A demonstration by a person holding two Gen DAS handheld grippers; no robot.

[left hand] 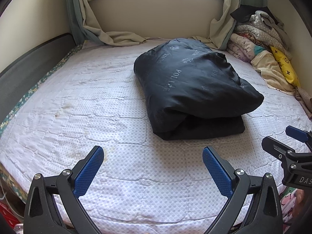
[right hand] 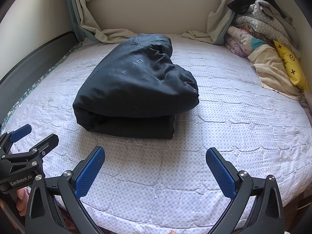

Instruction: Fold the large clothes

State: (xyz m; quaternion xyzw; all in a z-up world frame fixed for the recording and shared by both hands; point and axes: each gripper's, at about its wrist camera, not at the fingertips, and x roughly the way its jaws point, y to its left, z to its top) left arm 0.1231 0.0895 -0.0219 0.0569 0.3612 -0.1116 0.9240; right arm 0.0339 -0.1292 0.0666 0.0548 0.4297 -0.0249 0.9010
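A dark navy garment point(left hand: 192, 89) with pale "POLICE" lettering lies folded into a thick bundle on the quilted white mattress point(left hand: 87, 101); in the right wrist view the same bundle point(right hand: 134, 91) sits left of centre. My left gripper point(left hand: 153, 163) hovers open over the near part of the bed, short of the bundle, nothing between its blue pads point(left hand: 89, 171). My right gripper point(right hand: 155, 165) is also open and empty, a little in front of the bundle's folded edge. Each gripper shows at the edge of the other's view.
A heap of folded blankets and clothes point(left hand: 259, 37) with a yellow pillow point(left hand: 284, 66) fills the far right corner. Curtains point(left hand: 117, 37) drape onto the bed below the window. A dark bed rail point(left hand: 29, 66) runs along the left side. A hand point(right hand: 21, 200) holds the left gripper.
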